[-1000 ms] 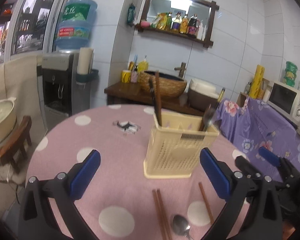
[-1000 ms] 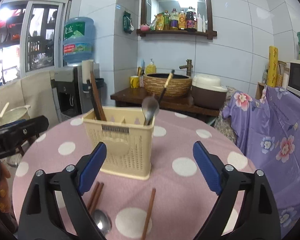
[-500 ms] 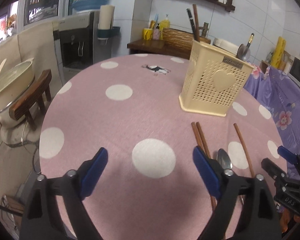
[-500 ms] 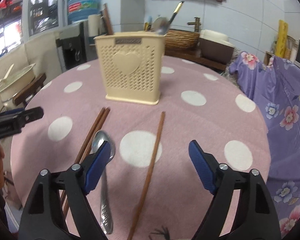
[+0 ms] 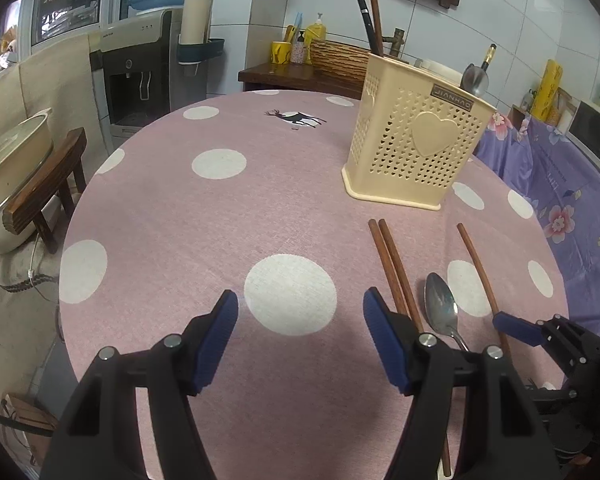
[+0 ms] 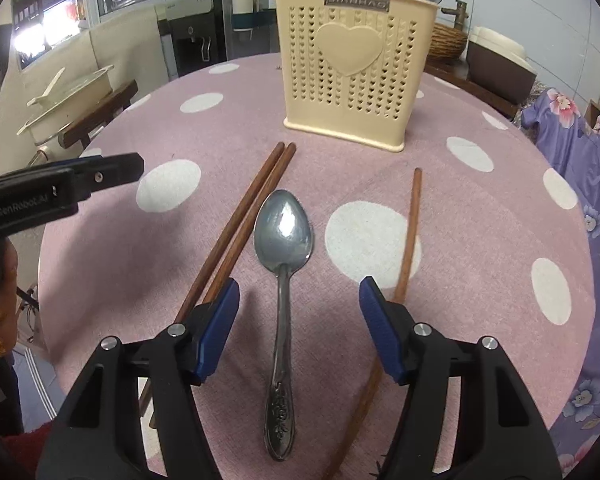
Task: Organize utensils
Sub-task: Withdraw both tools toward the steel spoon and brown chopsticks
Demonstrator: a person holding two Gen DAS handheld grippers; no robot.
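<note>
On the pink dotted tablecloth lie a steel spoon (image 6: 283, 236), a pair of brown chopsticks (image 6: 244, 216) to its left and a single chopstick (image 6: 410, 236) to its right. Behind them stands the cream utensil holder (image 6: 348, 60), with chopsticks and a spoon standing in it. My right gripper (image 6: 299, 292) straddles the spoon's handle; its jaws are closing and the pads are clear of it. My left gripper (image 5: 300, 304) hovers over a white dot left of the chopstick pair (image 5: 392, 264); its jaws are closing on nothing. The left view also shows the spoon (image 5: 440, 304) and holder (image 5: 416, 148).
A wooden stool (image 5: 40, 196) carrying a pot stands off the table's left edge, with a water dispenser (image 5: 140, 76) behind it. Purple floral cloth (image 5: 560, 184) covers furniture to the right. A dark sideboard with a woven basket (image 5: 336, 64) sits behind the table.
Both grippers tipped downward and sank toward the table, and both pairs of jaws narrowed. The right gripper came in over the spoon and now has its handle between the fingers.
</note>
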